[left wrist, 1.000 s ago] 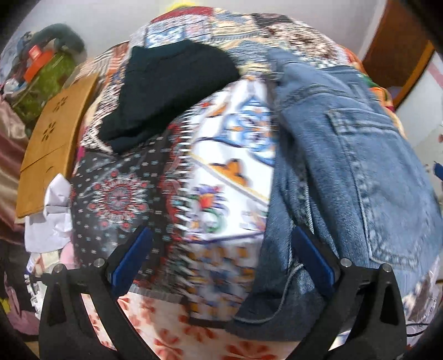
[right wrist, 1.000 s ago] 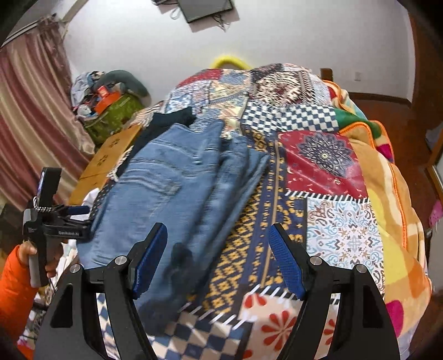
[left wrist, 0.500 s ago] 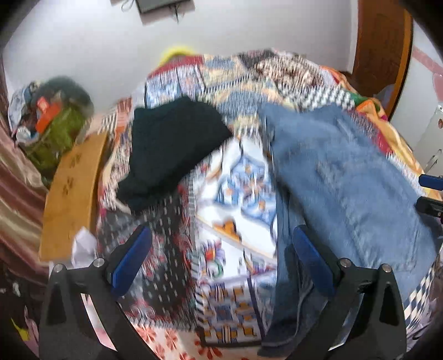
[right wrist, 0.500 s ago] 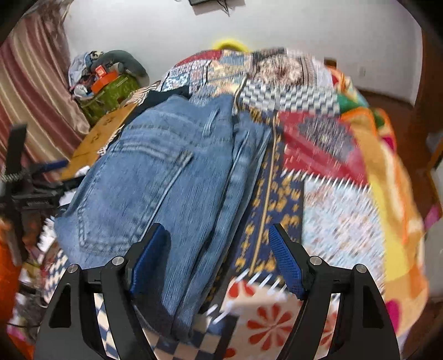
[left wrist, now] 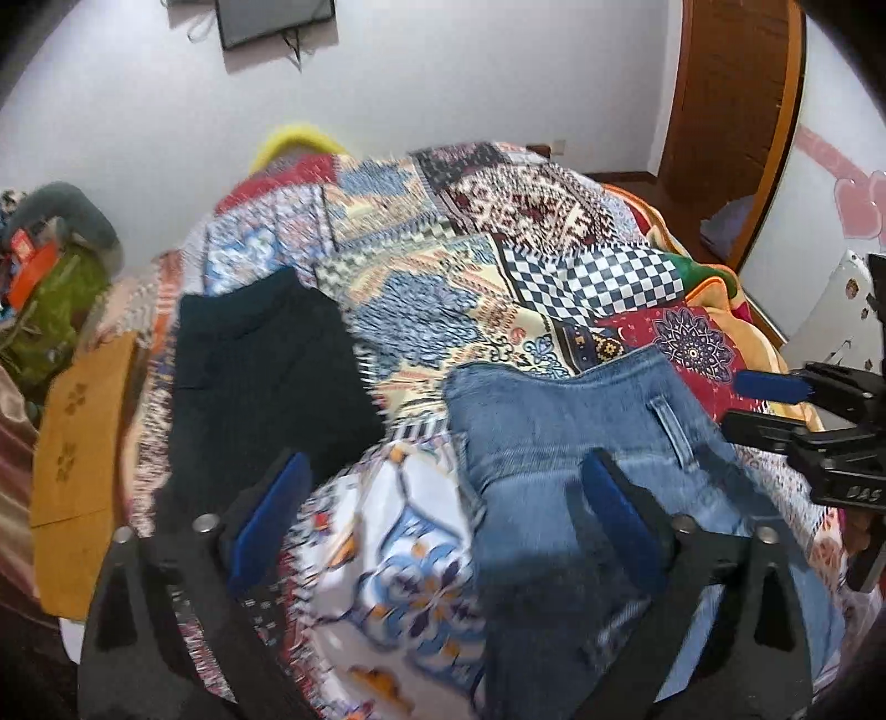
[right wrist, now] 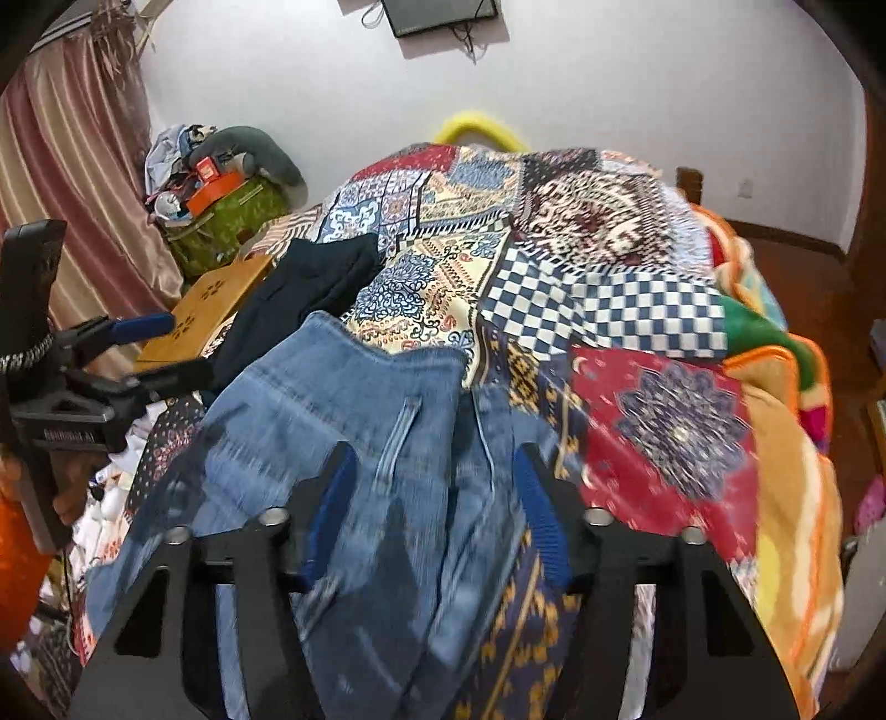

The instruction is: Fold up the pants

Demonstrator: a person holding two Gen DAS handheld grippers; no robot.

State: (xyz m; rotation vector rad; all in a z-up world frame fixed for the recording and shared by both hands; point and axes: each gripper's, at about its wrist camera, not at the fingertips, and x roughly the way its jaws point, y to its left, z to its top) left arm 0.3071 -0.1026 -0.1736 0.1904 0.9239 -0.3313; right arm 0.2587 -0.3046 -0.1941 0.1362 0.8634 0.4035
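Motion blur is smearing the jeans (right wrist: 354,421) in the right wrist view; whether the right gripper (right wrist: 437,515) pads are pressing denim can't be told. Jeans' lower end is running off the bottom edge in both views. Left gripper (left wrist: 443,515) is covering part of the quilt (left wrist: 398,554), also blurring. Wall screen (left wrist: 275,19) is being cut by the top edge.

Patchwork quilt (right wrist: 609,310) covers bed. Folded black garment (right wrist: 310,293) near its left edge. Wooden board (right wrist: 205,310) beside that edge; green bag (right wrist: 232,221) behind.
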